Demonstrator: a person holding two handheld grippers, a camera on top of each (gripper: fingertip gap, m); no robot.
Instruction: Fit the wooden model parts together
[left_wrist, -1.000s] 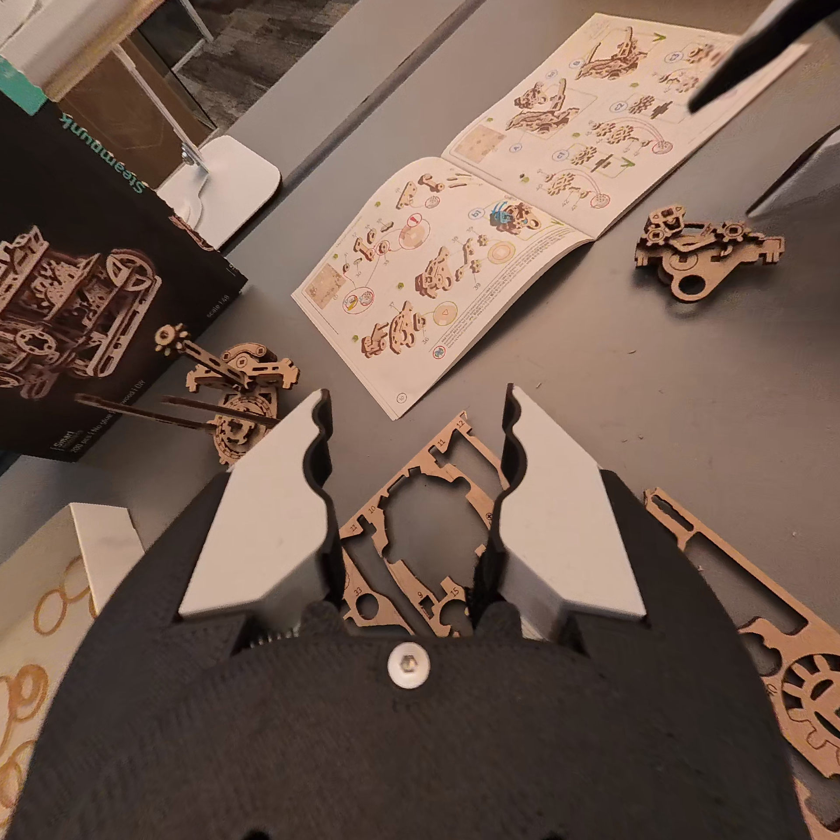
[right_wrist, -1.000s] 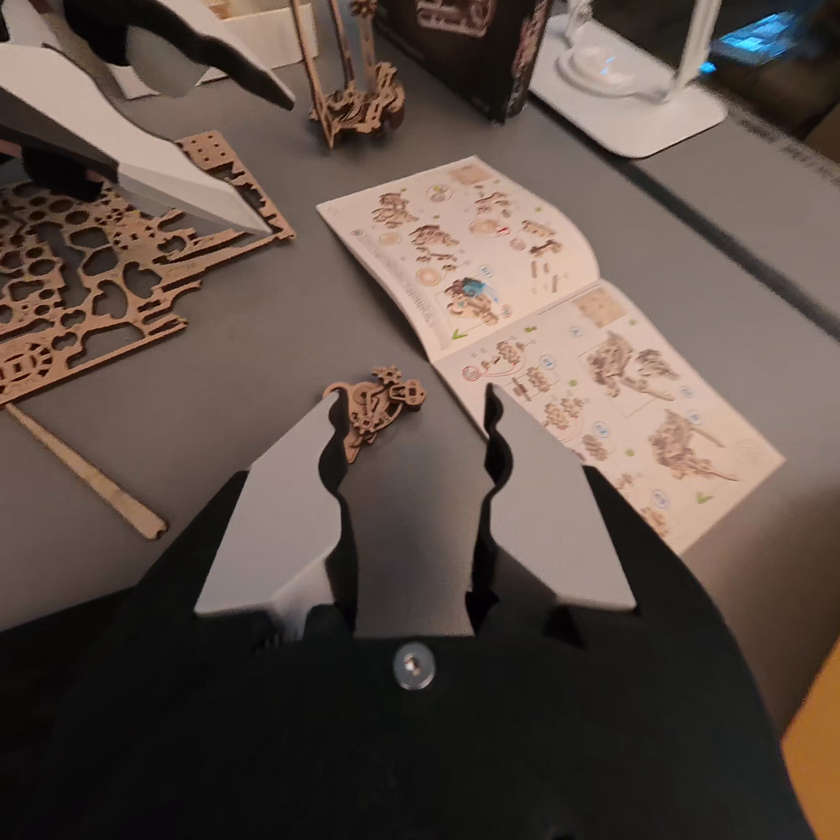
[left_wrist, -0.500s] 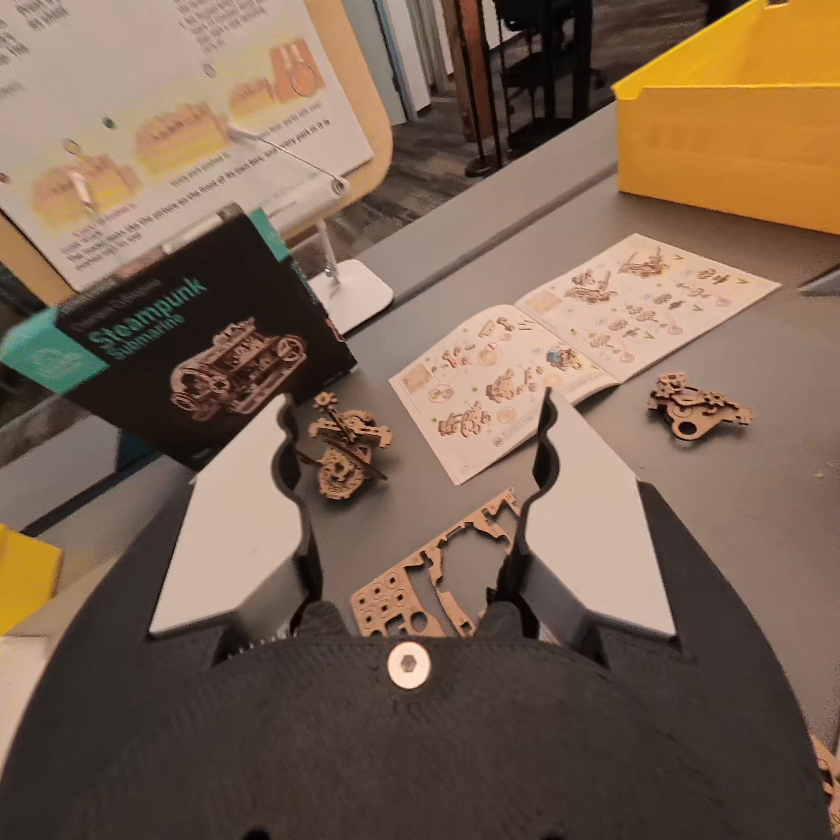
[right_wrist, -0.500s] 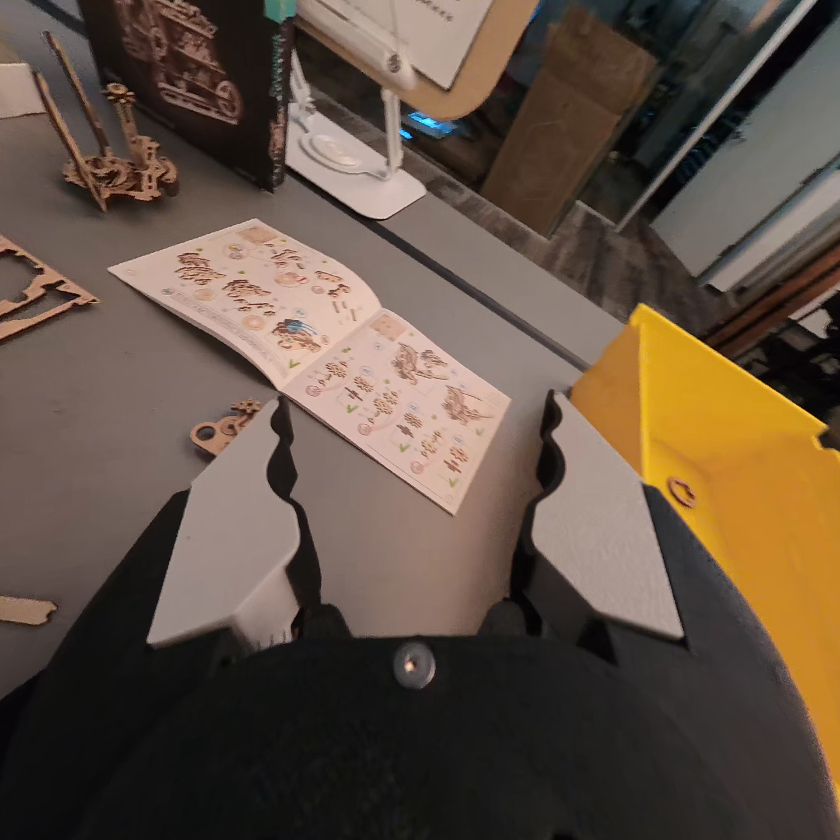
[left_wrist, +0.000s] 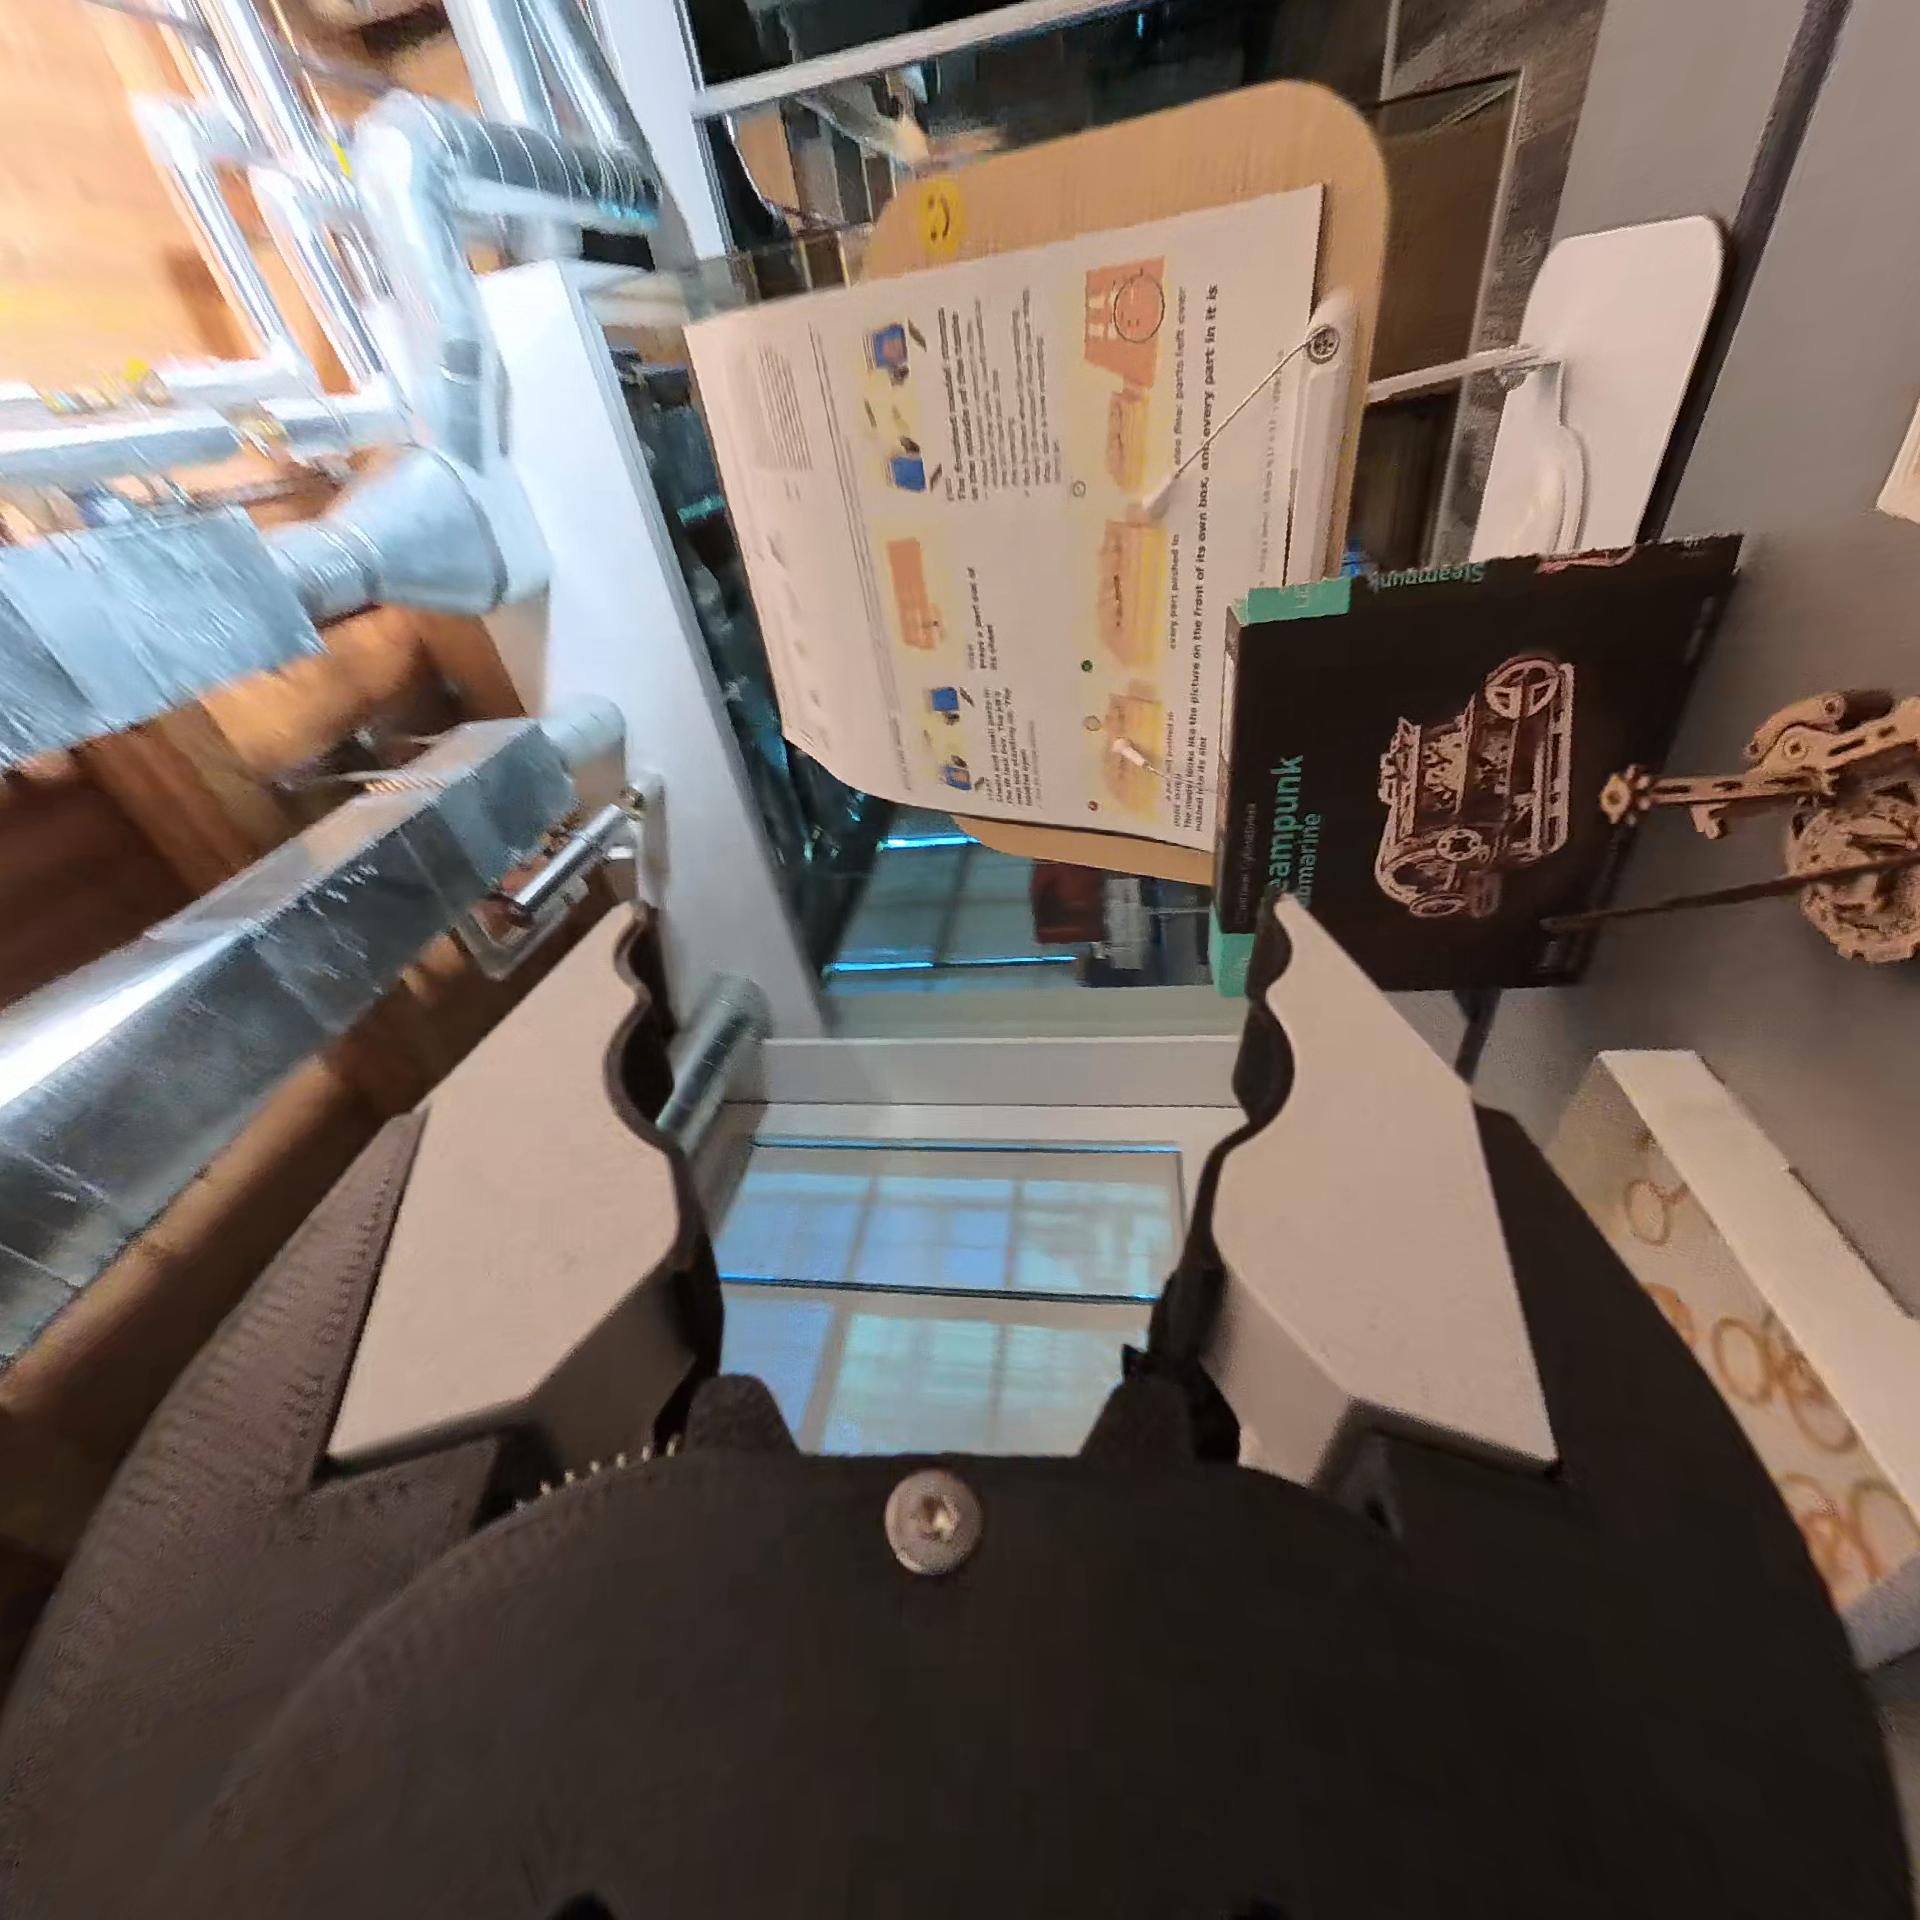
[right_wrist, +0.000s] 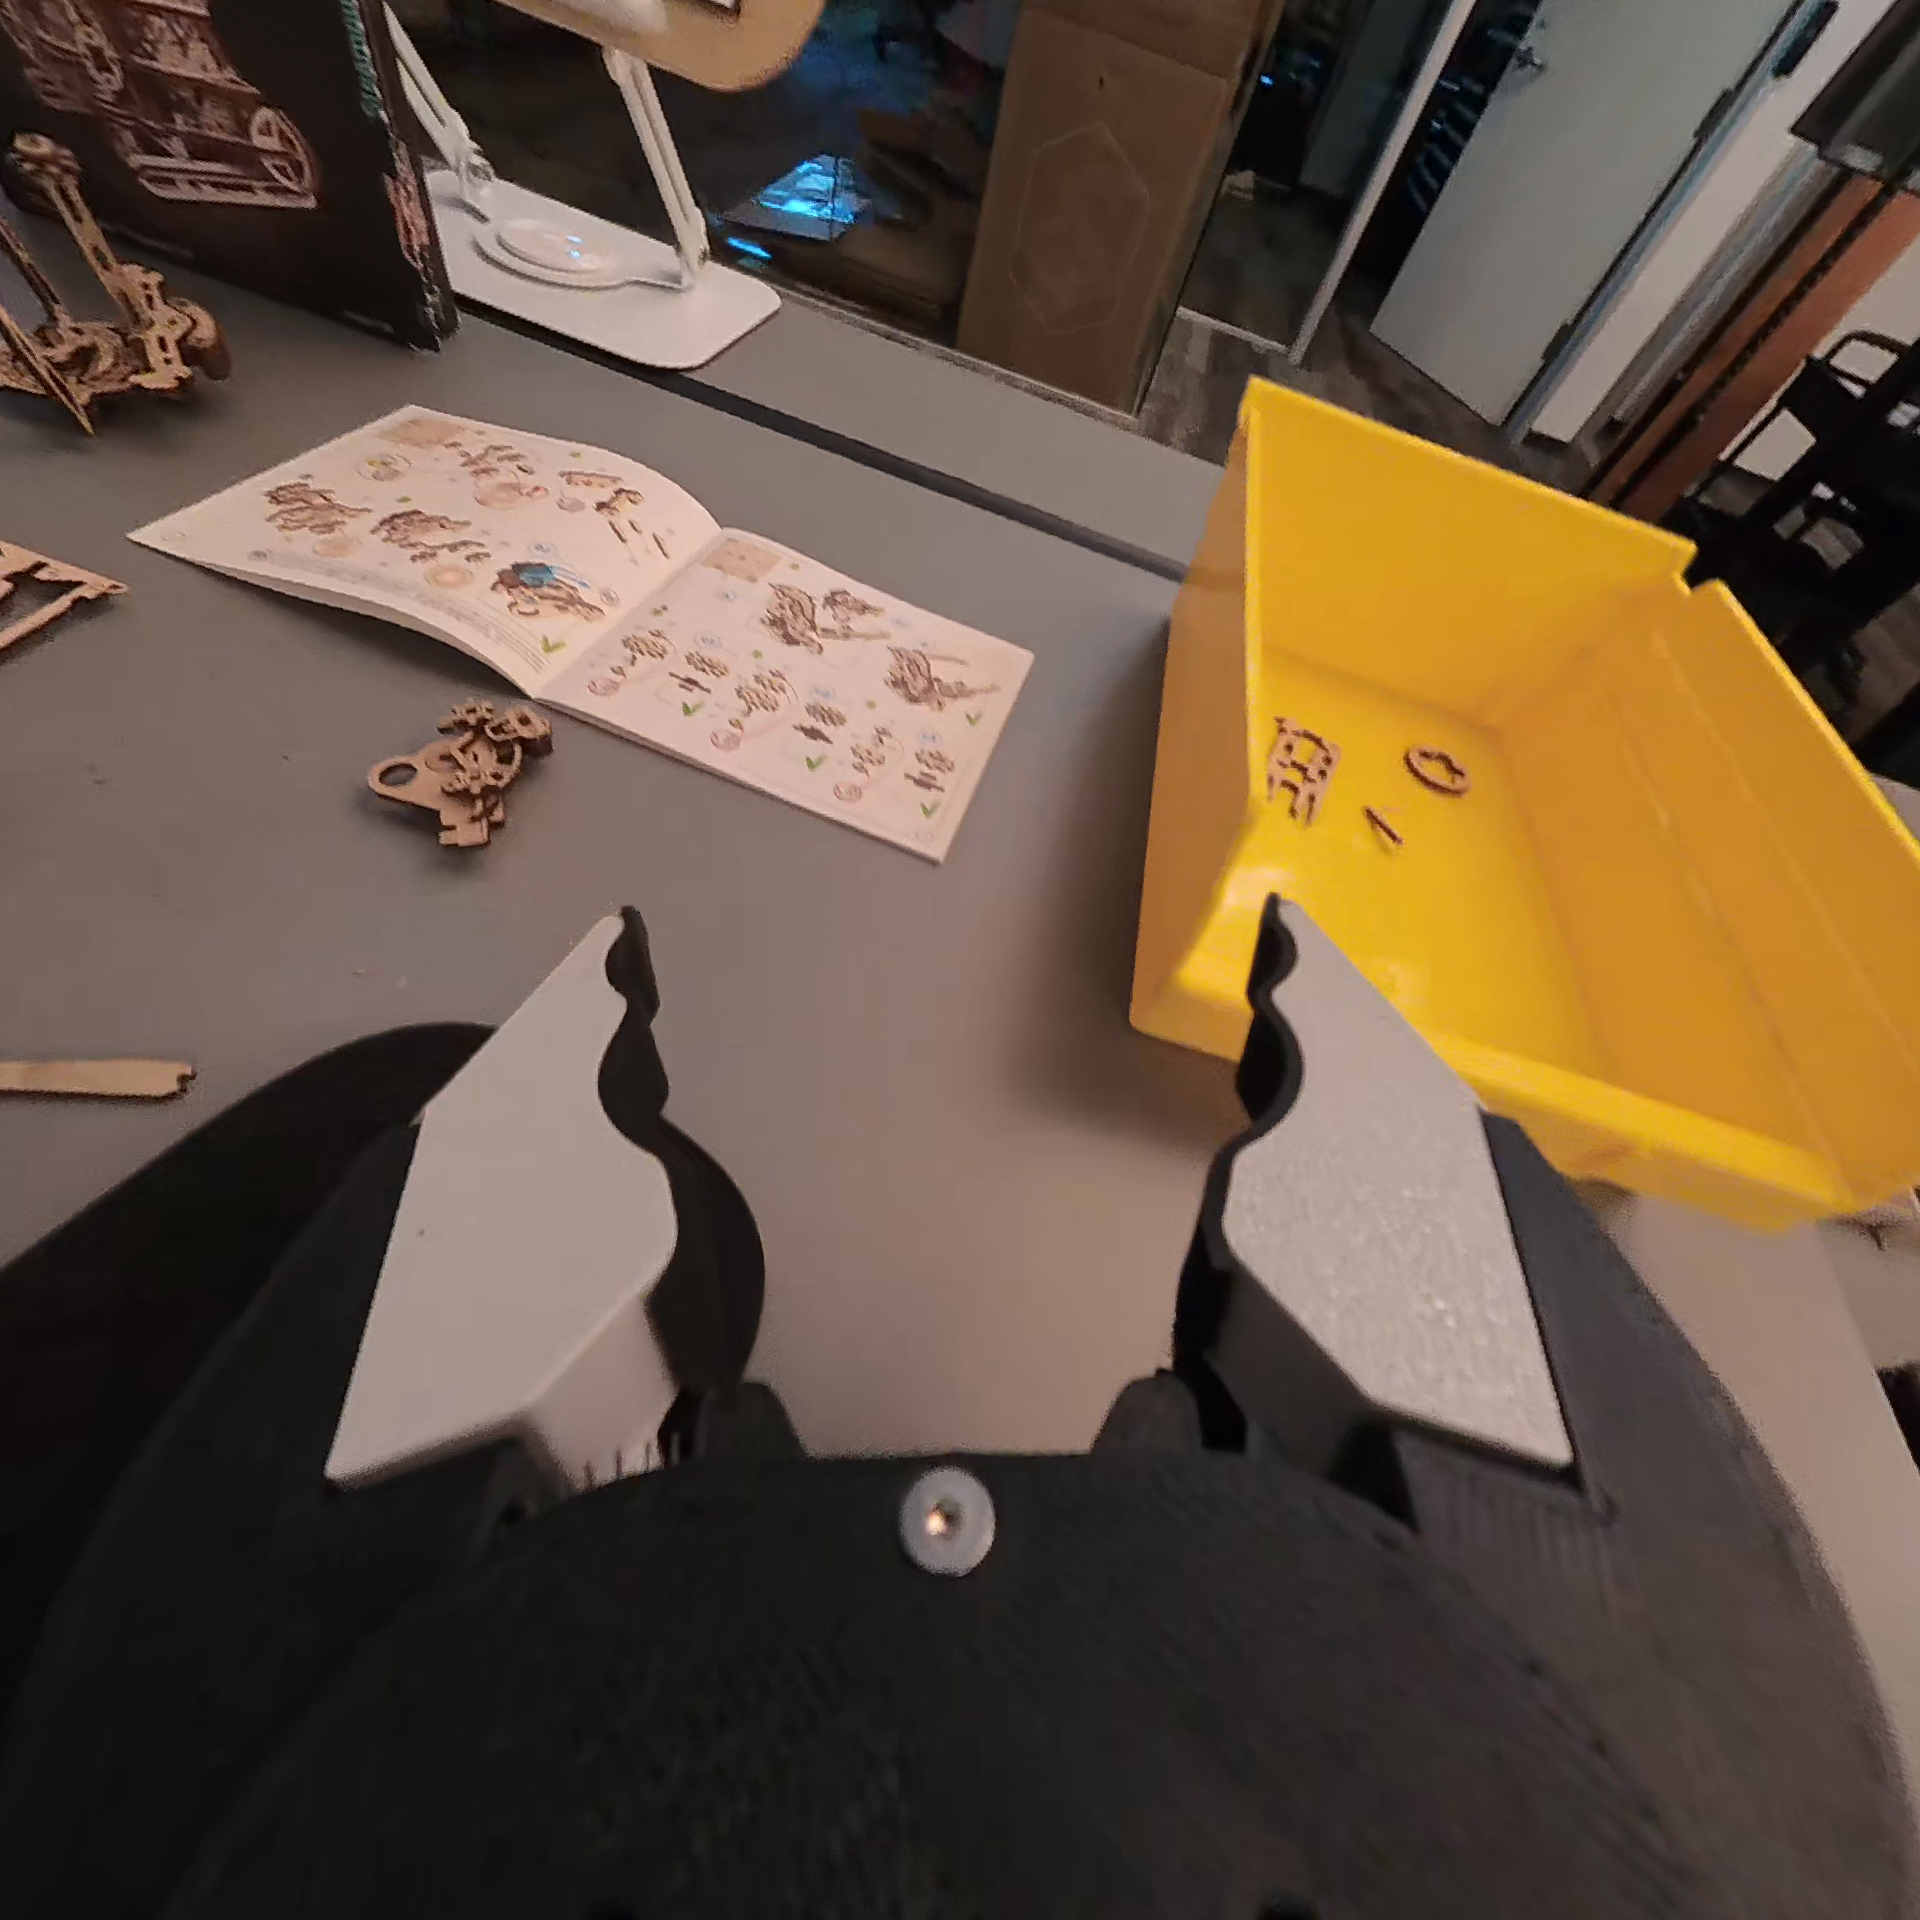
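Your left gripper (left_wrist: 951, 920) is rolled sideways and aimed off the grey surface (right_wrist: 914, 997), fingers spread wide and empty; beyond them stand the black model box (left_wrist: 1455, 769) and a tall, partly built wooden assembly (left_wrist: 1839, 821). Your right gripper (right_wrist: 948, 920) hovers over bare surface, fingers likewise parted and empty. The small flat wooden sub-assembly (right_wrist: 462, 767) lies just beside the open instruction booklet (right_wrist: 592, 613). Loose wooden pieces (right_wrist: 1299, 767) sit inside the yellow plastic bin (right_wrist: 1174, 935).

Grey table (right_wrist: 935, 1039) — booklet (right_wrist: 582, 613), yellow bin (right_wrist: 1455, 582)
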